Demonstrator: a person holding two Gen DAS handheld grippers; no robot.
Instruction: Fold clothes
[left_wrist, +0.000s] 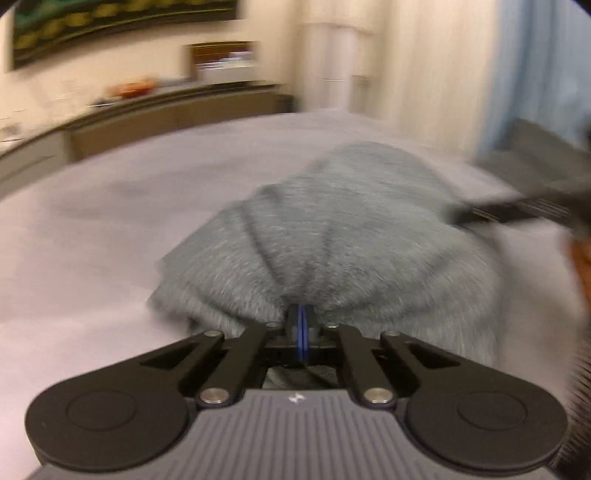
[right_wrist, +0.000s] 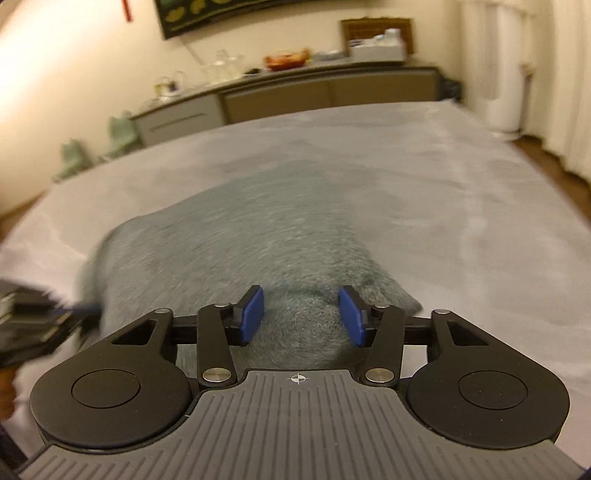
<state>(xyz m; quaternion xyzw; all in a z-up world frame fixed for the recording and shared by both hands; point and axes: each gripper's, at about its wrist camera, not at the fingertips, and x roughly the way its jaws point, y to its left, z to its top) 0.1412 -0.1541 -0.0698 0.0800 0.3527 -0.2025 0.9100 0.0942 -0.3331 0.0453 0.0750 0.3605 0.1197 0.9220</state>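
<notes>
I see a heathered grey garment (left_wrist: 343, 236) on a pale lilac-grey sheet (right_wrist: 461, 206); blue pads (right_wrist: 253, 314) on black grippers.

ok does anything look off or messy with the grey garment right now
Nothing damaged or spilled. The grey garment lies bunched on the pale sheet, puckered into radiating creases where the left tongs pinch its edge. The right tongs are open over it, gripping nothing.

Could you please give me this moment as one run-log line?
left gripper: shut on grey garment | right gripper: open over garment edge, not gripping | surface: light bed sheet | fold: not finished
</notes>
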